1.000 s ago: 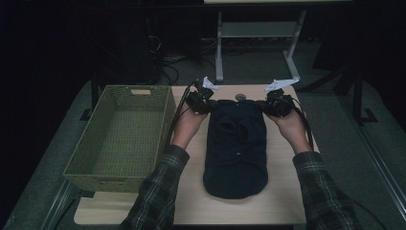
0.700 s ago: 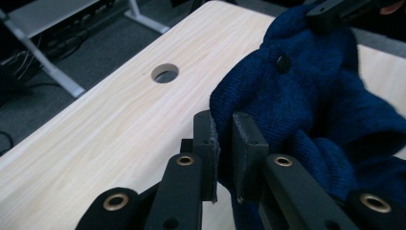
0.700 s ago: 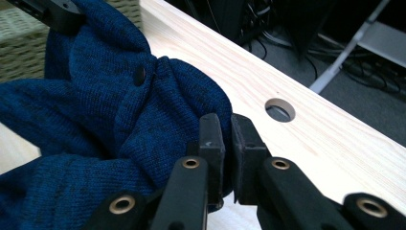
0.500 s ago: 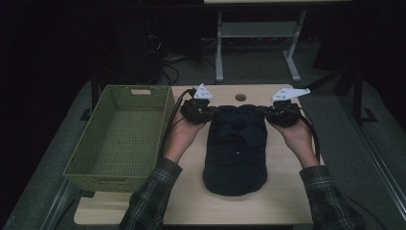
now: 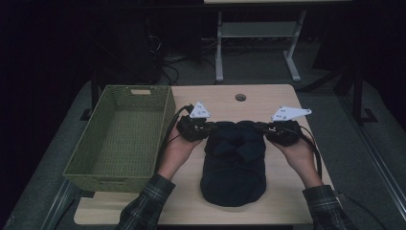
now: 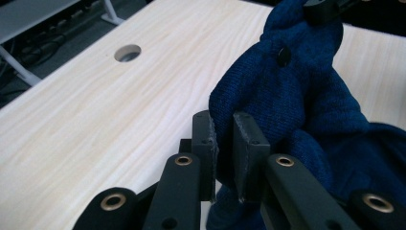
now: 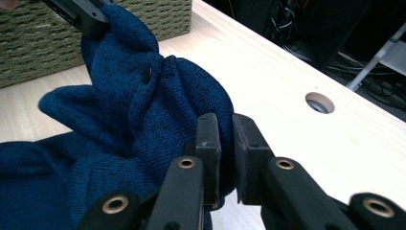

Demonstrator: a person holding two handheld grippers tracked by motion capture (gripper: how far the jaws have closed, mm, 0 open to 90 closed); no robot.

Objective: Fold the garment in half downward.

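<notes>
1. Overhead, high view: dark blue knit garment [image 5: 233, 163] at frame centre on the table [image 5: 220, 98]; left gripper [image 5: 207, 128] and right gripper [image 5: 265, 128] hold its far edge, probably for folding. Basket [image 5: 119, 136] at left.
2. Left gripper view: jaws pinch a fold of the knit; button [image 6: 283, 56] at upper right.
3. Right gripper view: jaws clamp cloth at lower centre; cable hole [image 7: 320, 102] at right.

A pale wooden table [image 5: 220, 103] with a round cable hole [image 5: 240, 97] stands on grey carpeted floor [image 5: 57, 158]. Behind it the room is dark; a white metal desk frame [image 5: 258, 33] stands there, with tangled cables [image 5: 184, 60] on the floor.
</notes>
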